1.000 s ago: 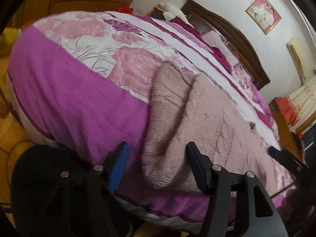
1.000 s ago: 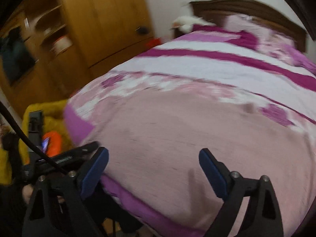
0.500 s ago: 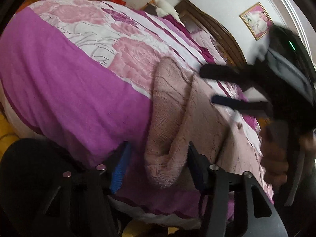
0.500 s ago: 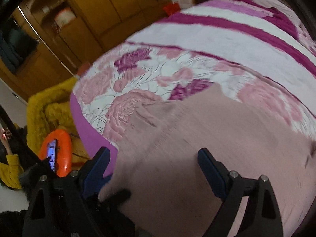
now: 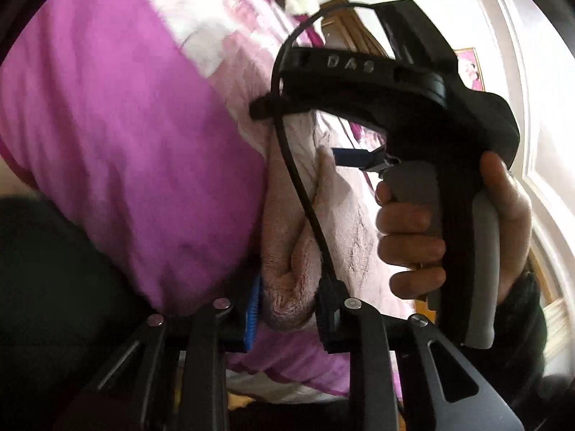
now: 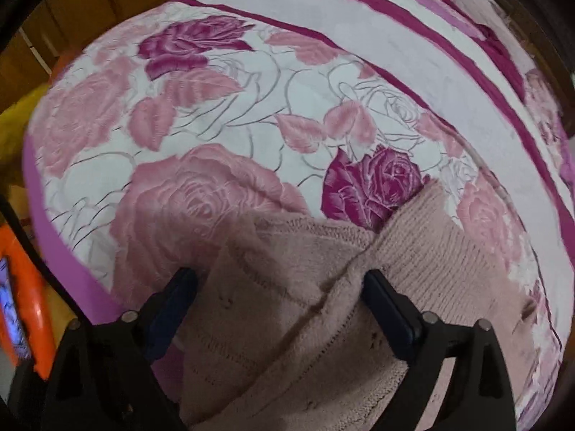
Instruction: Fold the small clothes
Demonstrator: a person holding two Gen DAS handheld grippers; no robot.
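Since a second ago your left gripper (image 5: 287,309) has narrowed its jaws onto a bunched fold of the pink fuzzy garment (image 5: 287,251) at the near edge of the bed, and your right gripper (image 6: 280,294) has swung across and come down over the same garment. On the left, the blue-padded finger (image 5: 253,309) and its black partner press against either side of the fold, so the cloth is pinched between them. Just right of that, the right tool's black body fills much of the left wrist view, with your right hand (image 5: 449,230) wrapped around its grey grip and a black cable (image 5: 302,186) draped across the garment, hiding much of it. On the right, the fingers stand wide apart, straddling a raised ridge of the garment (image 6: 305,287) without clamping it. Beyond lies the rose-patterned quilt (image 6: 251,107), with an orange object (image 6: 21,305) at the far left edge.
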